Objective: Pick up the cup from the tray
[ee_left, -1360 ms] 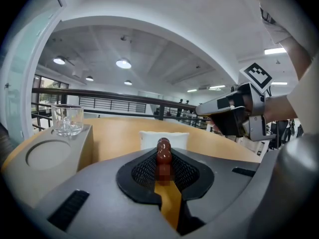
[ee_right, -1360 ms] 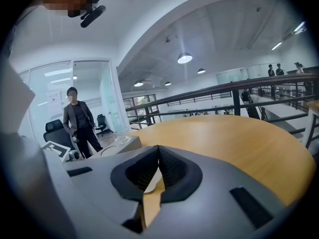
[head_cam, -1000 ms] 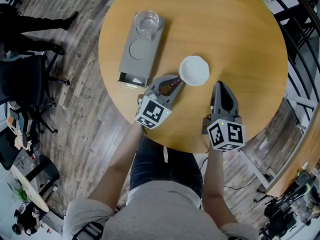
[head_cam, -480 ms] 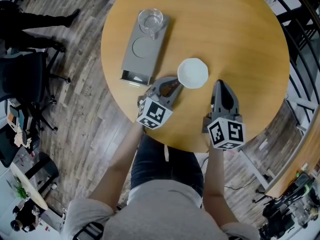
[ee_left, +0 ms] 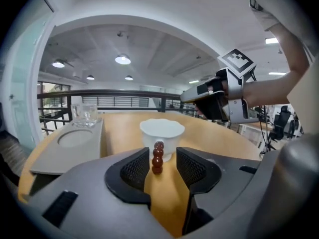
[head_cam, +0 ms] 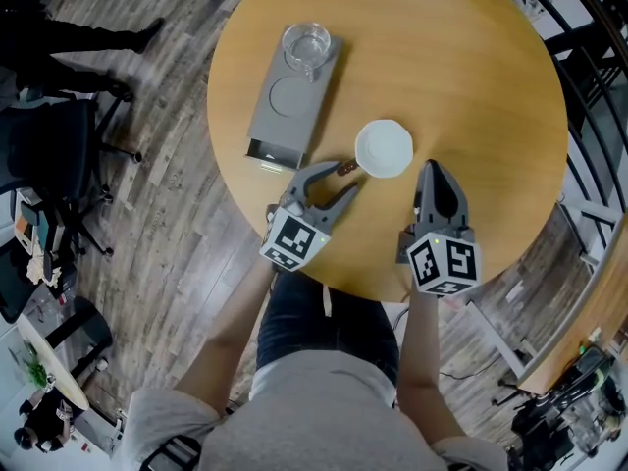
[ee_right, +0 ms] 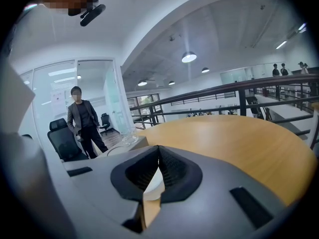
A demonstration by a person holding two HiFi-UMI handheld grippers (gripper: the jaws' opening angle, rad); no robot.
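The white cup (head_cam: 384, 149) is sitting upright on the round wooden table (head_cam: 471, 57), just right of the middle of the head view and off the grey tray (head_cam: 267, 133), which is lying well apart from it toward the upper left. A clear glass (head_cam: 307, 45) is standing on the far end of that tray, beside a round recess. The cup's handle (ee_left: 157, 158), a short stack of dark brown beads, is pointing toward the lower left, straight at the left gripper (head_cam: 334, 179). In the left gripper view the left gripper's jaws are standing wide apart, having just been opening; the beaded handle is showing in the gap between them, with neither pad pressing on it, so nothing is being held. The cup's bowl is rising just beyond the fingertips, at the centre of that view. The right gripper (head_cam: 433, 177) is resting low over the table to the right of the cup, near it but not touching, its jaws pressed fully together with nothing between them. In the right gripper view a person in a dark jacket (ee_right: 82, 121) is standing at the left, beyond the table.
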